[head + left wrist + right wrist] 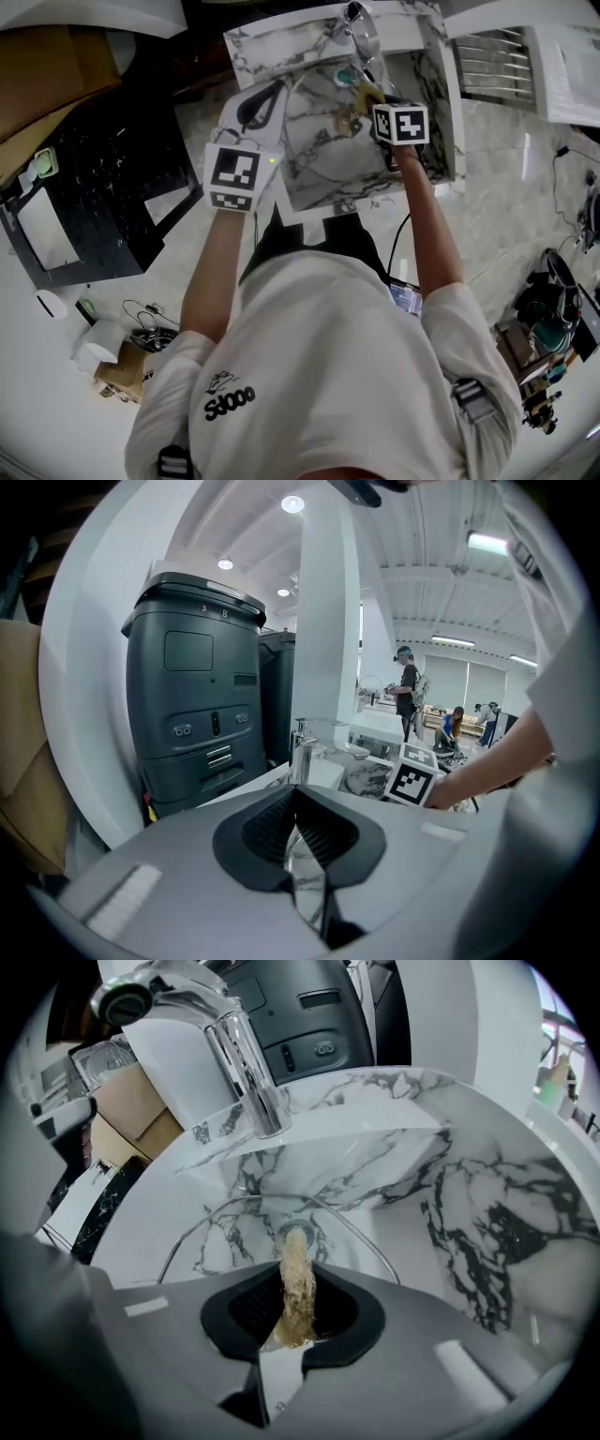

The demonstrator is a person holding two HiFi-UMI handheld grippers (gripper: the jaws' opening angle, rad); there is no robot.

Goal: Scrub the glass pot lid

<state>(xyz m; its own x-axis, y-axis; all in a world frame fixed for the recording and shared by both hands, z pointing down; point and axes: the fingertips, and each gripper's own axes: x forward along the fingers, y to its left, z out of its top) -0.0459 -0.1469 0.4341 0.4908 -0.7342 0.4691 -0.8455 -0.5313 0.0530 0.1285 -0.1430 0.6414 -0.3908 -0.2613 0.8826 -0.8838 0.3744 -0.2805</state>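
Left tongs (300, 841) are closed on the rim of the glass pot lid (225, 1237), with a thin clear edge pinched between their ribbed pads. The right tongs (295, 1312) are clamped on a tan, fibrous scrubber (298, 1279) that sticks out past their tips. The lid stands tilted inside the marble sink (469, 1194), and its metal-banded rim arches just ahead of the scrubber. A round fitting sits at the scrubber's tip; I cannot tell whether it is the lid's knob or the drain seen through the glass, nor whether the scrubber touches it. A chrome faucet (246, 1072) rises from the sink's back ledge, above and behind the lid, and no water shows running from it.

The weak point, as I judge it, is that single pinch on a slim glass edge. Pressing the scrubber against the lid's face would lever the lid about that pinch, and slick glass could slide free and strike the hard basin, chipping or cracking. The scrubber is held only by a narrow strip, so sideways strokes might fold it or drag it out, bringing the bare tips onto the glass. Lifting the lid carelessly could also knock it against the spout overhead.
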